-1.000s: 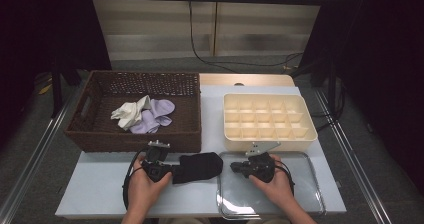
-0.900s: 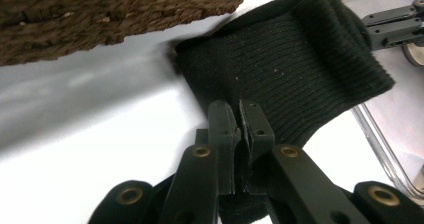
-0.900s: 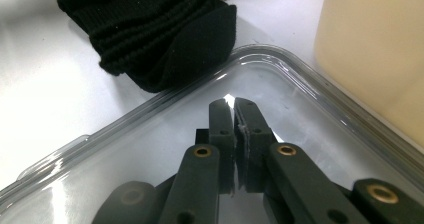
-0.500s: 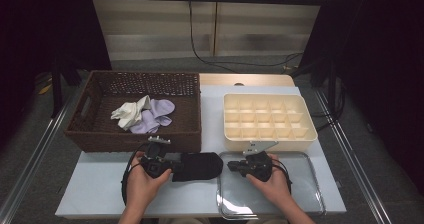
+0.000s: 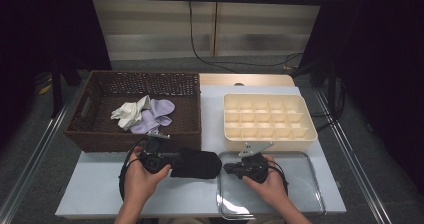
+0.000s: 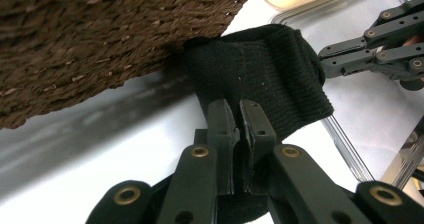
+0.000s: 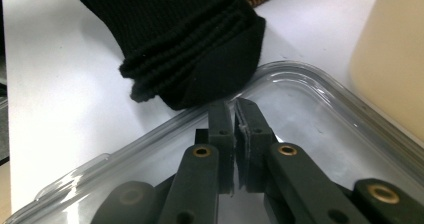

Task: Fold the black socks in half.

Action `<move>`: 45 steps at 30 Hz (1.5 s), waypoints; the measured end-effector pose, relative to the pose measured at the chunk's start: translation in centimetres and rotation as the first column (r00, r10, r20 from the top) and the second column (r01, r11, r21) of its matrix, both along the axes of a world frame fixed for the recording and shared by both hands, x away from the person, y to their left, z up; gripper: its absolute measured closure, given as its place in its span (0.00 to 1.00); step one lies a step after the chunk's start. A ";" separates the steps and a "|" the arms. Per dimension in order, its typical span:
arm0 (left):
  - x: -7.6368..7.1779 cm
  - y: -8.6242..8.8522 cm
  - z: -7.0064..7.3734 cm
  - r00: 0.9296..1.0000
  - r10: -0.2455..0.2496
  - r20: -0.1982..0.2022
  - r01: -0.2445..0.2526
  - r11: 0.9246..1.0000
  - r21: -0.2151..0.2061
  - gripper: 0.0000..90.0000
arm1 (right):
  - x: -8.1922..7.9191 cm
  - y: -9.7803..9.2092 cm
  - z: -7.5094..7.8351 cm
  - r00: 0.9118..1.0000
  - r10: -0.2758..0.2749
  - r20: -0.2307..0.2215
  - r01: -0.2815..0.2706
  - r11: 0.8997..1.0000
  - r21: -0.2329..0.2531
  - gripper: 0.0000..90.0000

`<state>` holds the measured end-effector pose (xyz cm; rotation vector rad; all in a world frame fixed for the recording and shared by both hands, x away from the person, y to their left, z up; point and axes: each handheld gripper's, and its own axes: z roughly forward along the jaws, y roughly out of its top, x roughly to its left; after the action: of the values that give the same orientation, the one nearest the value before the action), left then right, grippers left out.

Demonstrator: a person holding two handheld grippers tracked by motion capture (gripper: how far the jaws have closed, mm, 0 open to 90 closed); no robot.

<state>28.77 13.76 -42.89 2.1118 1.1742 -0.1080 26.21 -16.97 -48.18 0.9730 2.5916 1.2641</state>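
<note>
Black folded sock (image 5: 196, 164), soft and light, pinched at one end by left gripper (image 6: 239, 115); right gripper (image 7: 235, 115) jaws closed, empty.

**Materials and Finishes on the Table**

The folded black sock (image 6: 260, 79) is seen as ribbed knit cloth, matt and slightly fuzzy. The dark brown woven wicker basket (image 6: 100, 39) is shown rough and fibrous. The clear plastic tray (image 7: 320, 129) is rendered glossy and smooth. The cream compartmented plastic box (image 5: 267, 116) is seen smooth, and the white tabletop (image 7: 60, 84) faintly satin.
</note>
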 end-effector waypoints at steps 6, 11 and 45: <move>0.2 -0.5 0.4 1.000 -0.004 0.006 0.004 1.000 0.012 0.94 | 0.0 0.7 0.0 1.000 0.016 0.001 -0.016 1.000 -0.007 0.96; 0.2 -1.2 0.7 1.000 -0.020 0.011 0.019 1.000 0.019 0.94 | 0.0 1.0 0.0 1.000 0.023 0.002 -0.023 1.000 -0.010 0.96; 0.1 -7.7 -0.9 0.990 -0.136 0.044 0.136 0.991 0.019 0.94 | 0.2 0.6 0.5 1.000 0.008 0.004 -0.008 1.000 -0.012 0.95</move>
<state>28.92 6.10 -43.83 2.1963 1.0071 -0.1124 26.42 -16.37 -47.65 0.9578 2.5997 1.2493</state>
